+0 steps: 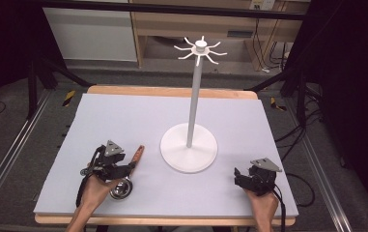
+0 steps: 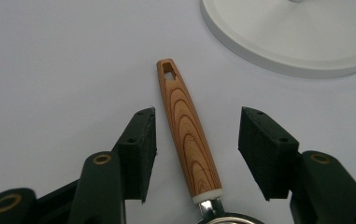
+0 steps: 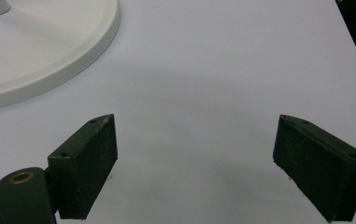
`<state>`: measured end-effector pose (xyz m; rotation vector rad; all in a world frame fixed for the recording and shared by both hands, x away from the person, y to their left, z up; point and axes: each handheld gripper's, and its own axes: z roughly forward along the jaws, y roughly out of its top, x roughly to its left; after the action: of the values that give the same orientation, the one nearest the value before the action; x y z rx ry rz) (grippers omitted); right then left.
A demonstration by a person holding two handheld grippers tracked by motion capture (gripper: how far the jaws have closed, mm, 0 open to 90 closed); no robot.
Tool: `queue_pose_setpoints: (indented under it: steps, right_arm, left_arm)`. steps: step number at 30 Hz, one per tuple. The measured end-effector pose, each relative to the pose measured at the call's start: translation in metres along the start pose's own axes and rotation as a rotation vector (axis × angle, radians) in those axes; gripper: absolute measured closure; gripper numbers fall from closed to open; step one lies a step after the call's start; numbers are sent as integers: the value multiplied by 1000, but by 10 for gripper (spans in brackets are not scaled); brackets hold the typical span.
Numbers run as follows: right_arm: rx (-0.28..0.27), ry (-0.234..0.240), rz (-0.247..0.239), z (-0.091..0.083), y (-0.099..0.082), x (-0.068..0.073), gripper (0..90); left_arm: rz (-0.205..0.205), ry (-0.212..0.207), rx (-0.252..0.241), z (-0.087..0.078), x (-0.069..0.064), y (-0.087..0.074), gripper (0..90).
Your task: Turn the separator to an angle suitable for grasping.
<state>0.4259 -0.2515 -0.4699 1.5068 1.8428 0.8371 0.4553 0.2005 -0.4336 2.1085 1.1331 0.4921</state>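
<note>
We find the left gripper half open, pads either side of the wooden handle without touching; the ladle lies at seven o'clock of the stand base. An off-centre squeeze could skid it. Right gripper wide open, empty.

Black claws, brass screws, trailing cables

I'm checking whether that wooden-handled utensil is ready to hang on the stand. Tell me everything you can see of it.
The utensil has a tapered handle with wood-grain rings, a rectangular hanging slot at its far end, a white collar, then a shiny metal neck and bowl. It lies flat on the grey mat, handle pointing away from the person, left of the stand's round base. The left gripper straddles the handle, jaws apart on either side, not touching it.
</note>
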Motion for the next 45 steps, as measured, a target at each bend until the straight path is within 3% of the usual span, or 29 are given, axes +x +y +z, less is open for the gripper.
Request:
queue_pose_setpoints:
  steps: [4, 28, 36, 41, 45]
  right_arm:
    - [4, 0, 0, 0, 0, 0, 142]
    - [28, 9, -17, 5, -1, 1, 142]
    - [29, 10, -14, 5, 0, 1, 141]
    - [30, 11, -15, 5, -1, 1, 142]
    - [28, 12, -21, 5, -1, 1, 142]
  left_arm:
    - [10, 1, 23, 5, -1, -3, 476]
    - [-26, -11, 127, 33, 0, -14, 594]
    - [-31, -7, 141, 32, 1, -13, 613]
    - [-47, -29, 148, 30, 5, -14, 642]
    - [-21, -51, 166, 28, 0, -14, 662]
